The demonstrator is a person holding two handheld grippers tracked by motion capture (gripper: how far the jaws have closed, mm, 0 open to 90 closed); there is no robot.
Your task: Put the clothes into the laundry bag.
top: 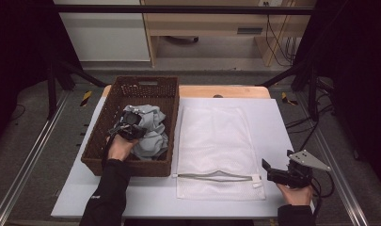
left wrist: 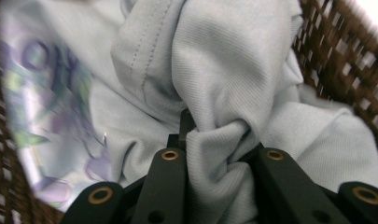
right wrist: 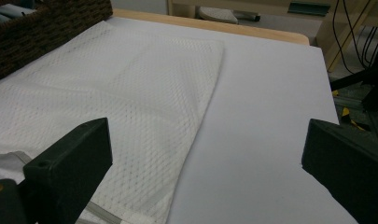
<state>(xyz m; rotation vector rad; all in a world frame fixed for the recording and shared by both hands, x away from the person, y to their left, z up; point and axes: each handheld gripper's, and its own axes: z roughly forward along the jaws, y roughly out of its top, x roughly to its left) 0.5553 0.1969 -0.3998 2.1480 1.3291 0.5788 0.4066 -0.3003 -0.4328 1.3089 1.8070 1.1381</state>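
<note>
Shirt (left wrist: 233, 74), pale grey and crumpled, lies in the basket (top: 143, 84) at the left of the table (top: 273, 122). The left gripper (top: 130, 128) is down in the basket with its jaws closed on a pinched fold of the cloth, likely so the shirt can be lifted out toward the mesh bag (top: 216, 141), which lies flat just beside the basket with its zipper (top: 216, 178) at the near end. The right gripper (top: 282, 172) waits near the zipper's end over the table, jaws wide apart and empty, probably ready to hold the bag. The left gripper view gives what the high view cannot: the fold bunched between the jaws, the stitched seam and a purple-green print (left wrist: 51, 107). The right gripper view adds the bag's weave (right wrist: 112, 88).
</note>
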